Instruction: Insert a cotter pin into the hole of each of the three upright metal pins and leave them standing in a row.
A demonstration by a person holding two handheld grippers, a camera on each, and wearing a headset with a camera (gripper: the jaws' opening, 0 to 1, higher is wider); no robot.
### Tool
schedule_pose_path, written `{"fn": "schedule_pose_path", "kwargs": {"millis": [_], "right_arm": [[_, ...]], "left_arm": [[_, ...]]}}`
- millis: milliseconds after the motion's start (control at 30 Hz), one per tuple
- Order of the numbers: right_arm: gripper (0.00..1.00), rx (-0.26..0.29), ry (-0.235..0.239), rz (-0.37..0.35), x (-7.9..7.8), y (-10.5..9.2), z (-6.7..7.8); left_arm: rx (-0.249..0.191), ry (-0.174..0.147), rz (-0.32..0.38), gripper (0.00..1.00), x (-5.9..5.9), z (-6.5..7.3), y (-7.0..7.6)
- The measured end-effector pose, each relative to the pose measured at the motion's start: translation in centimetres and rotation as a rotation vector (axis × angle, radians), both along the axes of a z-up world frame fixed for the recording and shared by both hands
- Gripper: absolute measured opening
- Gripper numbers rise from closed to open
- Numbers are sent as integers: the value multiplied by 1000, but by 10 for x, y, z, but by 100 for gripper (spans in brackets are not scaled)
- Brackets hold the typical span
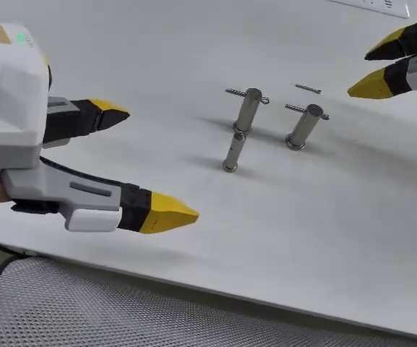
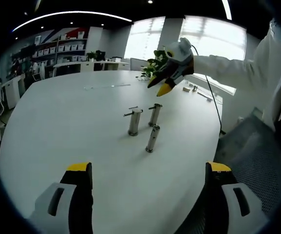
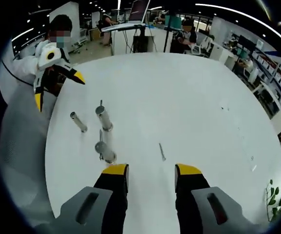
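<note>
2 of 3 metal pins (image 1: 248,108) carry cotter pins (image 1: 295,108); 1 lies loose.

"Where does the headset camera look from?"

"From above the near edge of the white table (image 1: 302,231), forward and down, close in. The 3 metal pins (image 1: 266,130) sit mid-frame. The left gripper (image 1: 159,163) is big at the left and the right gripper (image 1: 358,72) is at the top right corner."

"And the left gripper view?"

"Low over the tabletop, facing along its jaws toward the windows (image 2: 213,44). The pins are near, ahead of it."

"The right gripper view?"

"Higher, tilted down, facing back toward the person (image 3: 23,68), with the pins just ahead on its left."

"What's shared?"

"All 3 views take in the pins. The 2 gripper views face each other across them, and each catches the other gripper."
</note>
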State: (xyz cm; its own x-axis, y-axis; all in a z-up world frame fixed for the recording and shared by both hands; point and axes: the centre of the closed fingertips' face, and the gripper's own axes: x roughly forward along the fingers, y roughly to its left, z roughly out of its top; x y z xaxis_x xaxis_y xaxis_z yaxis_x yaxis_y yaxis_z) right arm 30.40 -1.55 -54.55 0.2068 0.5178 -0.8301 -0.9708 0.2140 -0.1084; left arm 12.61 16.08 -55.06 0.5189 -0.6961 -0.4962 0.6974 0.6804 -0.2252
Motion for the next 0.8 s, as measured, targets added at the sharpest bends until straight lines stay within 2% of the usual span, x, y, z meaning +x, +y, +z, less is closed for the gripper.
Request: {"fn": "schedule_pose_path", "kwargs": {"millis": [67, 167, 333, 500, 600, 800], "right_arm": [[27, -9, 19, 13, 3, 3, -5], [24, -33, 31, 37, 7, 7, -14], [20, -74, 47, 74, 13, 14, -28], [13, -92, 69, 78, 21, 20, -41], [15, -109, 72, 85, 24, 21, -46], [11, -138, 76, 102, 31, 23, -54]], "left_arm": [[-8, -25, -9, 91, 0, 3, -1], [-25, -27, -7, 91, 1, 6, -3], [-39, -22, 10, 91, 3, 8, -4], [-42, -17, 13, 91, 4, 7, -4], [-41, -9, 14, 91, 3, 6, -5], [-46, 3, 21, 91, 5, 4, -5]]}}
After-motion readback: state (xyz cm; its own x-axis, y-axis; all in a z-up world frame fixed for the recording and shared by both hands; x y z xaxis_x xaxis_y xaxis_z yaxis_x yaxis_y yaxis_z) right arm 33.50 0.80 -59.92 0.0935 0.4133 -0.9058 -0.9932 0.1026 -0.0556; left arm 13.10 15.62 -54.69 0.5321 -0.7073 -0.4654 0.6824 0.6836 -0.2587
